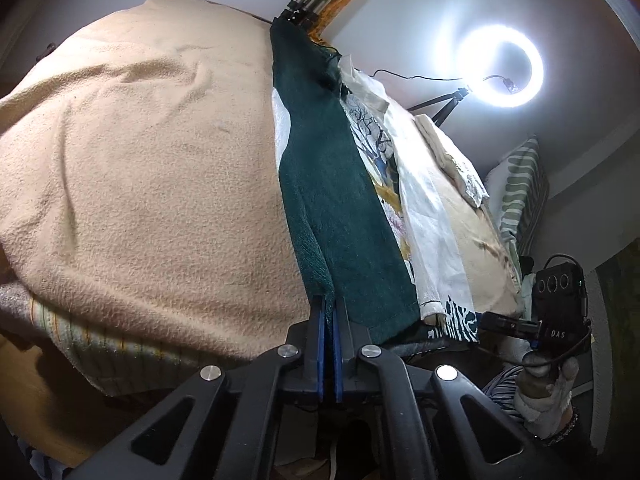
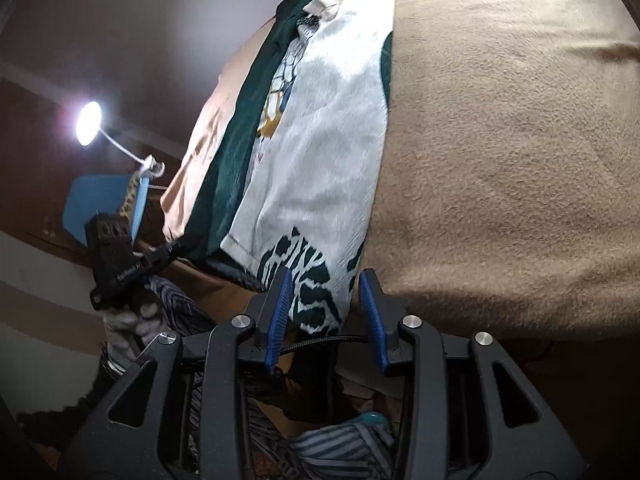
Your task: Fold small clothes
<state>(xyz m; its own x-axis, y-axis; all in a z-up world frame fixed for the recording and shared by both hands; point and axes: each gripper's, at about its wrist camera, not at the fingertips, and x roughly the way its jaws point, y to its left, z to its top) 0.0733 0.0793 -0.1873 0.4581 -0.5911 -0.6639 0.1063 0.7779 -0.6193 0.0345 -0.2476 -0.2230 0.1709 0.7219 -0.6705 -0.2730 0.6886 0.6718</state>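
Beige blanket [image 1: 140, 168], left tongs [image 1: 328, 300] pinching green cloth [image 1: 340, 208], right tongs [image 2: 326, 300] spread, far edge hidden.

Both wrist views sit low and close behind each tool, looking forward over the tan blanket [image 1: 140, 168] — they share the green-and-white garment [image 2: 320, 128] ahead.

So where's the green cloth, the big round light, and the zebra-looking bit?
green cloth [image 1: 328, 184], left wrist view, middle of the dark green strip.
ring light [image 1: 502, 66], left wrist view, its glowing rim.
zebra-patterned cloth [image 2: 316, 280], right wrist view, the black-and-white corner between the open fingers.
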